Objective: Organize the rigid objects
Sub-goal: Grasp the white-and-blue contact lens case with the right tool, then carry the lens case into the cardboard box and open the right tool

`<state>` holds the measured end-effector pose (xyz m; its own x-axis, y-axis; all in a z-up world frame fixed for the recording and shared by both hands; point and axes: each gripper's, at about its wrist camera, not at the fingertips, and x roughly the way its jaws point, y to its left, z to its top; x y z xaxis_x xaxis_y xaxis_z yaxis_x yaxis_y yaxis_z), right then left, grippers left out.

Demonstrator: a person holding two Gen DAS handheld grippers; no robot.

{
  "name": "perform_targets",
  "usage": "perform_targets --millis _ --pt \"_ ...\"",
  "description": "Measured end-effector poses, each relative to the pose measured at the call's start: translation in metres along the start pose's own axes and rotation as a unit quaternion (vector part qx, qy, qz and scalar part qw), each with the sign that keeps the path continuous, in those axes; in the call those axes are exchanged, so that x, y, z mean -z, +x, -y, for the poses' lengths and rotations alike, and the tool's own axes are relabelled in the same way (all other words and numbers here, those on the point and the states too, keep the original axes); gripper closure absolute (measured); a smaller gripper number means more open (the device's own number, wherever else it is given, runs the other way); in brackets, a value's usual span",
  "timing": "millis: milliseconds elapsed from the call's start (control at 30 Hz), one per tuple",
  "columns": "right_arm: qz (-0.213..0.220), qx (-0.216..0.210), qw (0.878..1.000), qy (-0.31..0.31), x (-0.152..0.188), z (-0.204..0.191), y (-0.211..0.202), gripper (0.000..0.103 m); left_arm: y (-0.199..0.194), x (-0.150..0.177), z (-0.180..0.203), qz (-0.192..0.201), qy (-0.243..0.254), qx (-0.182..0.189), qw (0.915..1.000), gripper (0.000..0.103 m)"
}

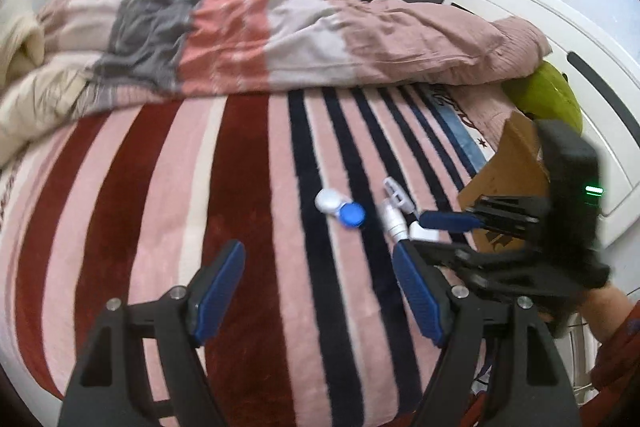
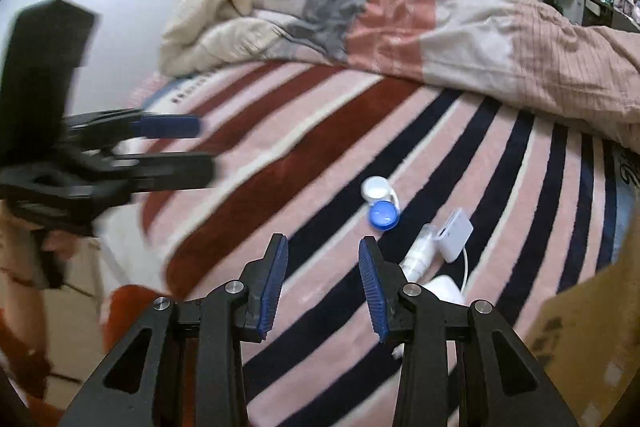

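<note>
Both my grippers, left point(image 1: 320, 291) and right point(image 2: 323, 285), hang spread and empty, ready to gather the lens case point(image 2: 380, 203) and adapter point(image 2: 454, 233) toward the box point(image 1: 504, 179).

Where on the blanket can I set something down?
Free: the red-and-pink stripes left of the lens case, up to the quilt. Crowded: right of the case, where tube, adapter and box cluster.

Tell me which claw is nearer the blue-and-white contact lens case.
Right, though not by much. The right claw sits open just short of the contact lens case on the striped blanket. The left claw hangs open farther back.
</note>
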<state>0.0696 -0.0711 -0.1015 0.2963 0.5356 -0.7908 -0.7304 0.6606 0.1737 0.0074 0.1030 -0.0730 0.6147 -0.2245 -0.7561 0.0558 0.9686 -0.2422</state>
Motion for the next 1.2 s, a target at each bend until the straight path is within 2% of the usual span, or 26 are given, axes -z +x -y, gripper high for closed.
perform_targets --millis 133,267,400,467,600,633,733,900,1100,1200 --pt "-0.021 0.034 0.999 0.014 -0.001 0.023 0.050 0.068 0.010 0.008 -0.015 -0.007 -0.010 -0.005 0.9999 0.029" --pt "-0.022 0.087 0.996 -0.030 -0.007 0.027 0.083 0.067 0.023 0.011 -0.030 -0.019 -0.022 -0.004 0.9996 0.029" --pt "-0.036 0.074 0.996 -0.027 -0.010 0.032 0.100 0.067 0.033 0.010 -0.040 -0.027 -0.033 -0.005 0.9991 0.029" --pt "-0.034 0.081 0.996 -0.035 -0.010 0.030 0.103 0.068 0.037 0.009 -0.040 -0.031 -0.036 -0.004 0.9989 0.029" --pt "-0.025 0.078 0.996 -0.038 -0.012 0.028 0.101 0.072 0.033 0.009 -0.035 -0.030 -0.032 -0.007 0.9990 0.029" --pt "-0.024 0.082 0.996 -0.041 -0.014 0.027 0.103 0.076 0.032 0.008 -0.034 -0.028 -0.031 -0.007 0.9991 0.029" --pt "-0.028 0.087 0.995 -0.051 -0.014 0.022 0.102 0.076 0.026 0.005 -0.028 -0.024 -0.028 -0.006 0.9993 0.029" --pt "0.002 0.048 0.997 -0.062 -0.018 0.001 0.062 0.076 0.019 -0.008 -0.009 -0.013 -0.016 0.014 0.9997 0.030" --pt "0.068 -0.007 0.994 -0.090 -0.020 -0.027 -0.021 0.076 0.002 -0.034 0.037 0.016 0.018 0.067 0.9975 0.030" --pt "0.091 -0.013 0.992 -0.092 -0.016 -0.028 -0.051 0.076 -0.001 -0.045 0.059 0.015 0.025 0.095 0.9950 0.043"
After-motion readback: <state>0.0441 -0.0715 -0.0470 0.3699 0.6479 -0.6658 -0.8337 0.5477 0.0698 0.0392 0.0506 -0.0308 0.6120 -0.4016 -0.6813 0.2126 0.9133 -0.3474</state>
